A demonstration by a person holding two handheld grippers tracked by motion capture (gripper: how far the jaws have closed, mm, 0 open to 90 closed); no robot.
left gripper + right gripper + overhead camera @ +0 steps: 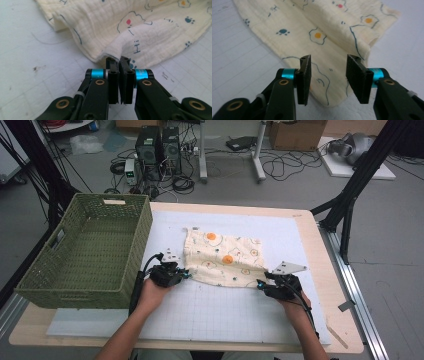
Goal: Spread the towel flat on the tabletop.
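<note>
Claw on your left hand [119,61] has its jaws pinched together on a fold at the near edge of the cloth [140,32]; the left gripper view shows the fabric bunched up between the pads, a detail too small to read from the high view. Your right claw [328,71] stands partly open, and the right gripper view shows the cloth's near corner lying between the jaws, with neither pad pressing on it. From the high view you can place it all: the cloth [224,257], cream with fried-egg and paw prints, lies flat near the middle of the table [330,320] on a white gridded mat [210,315], with the left claw [181,274] at its near left corner and the right claw [263,282] at its near right corner. That view also shows a green woven basket [85,252] standing on the table's left side, just beside your left hand [152,292], well apart from the cloth.
</note>
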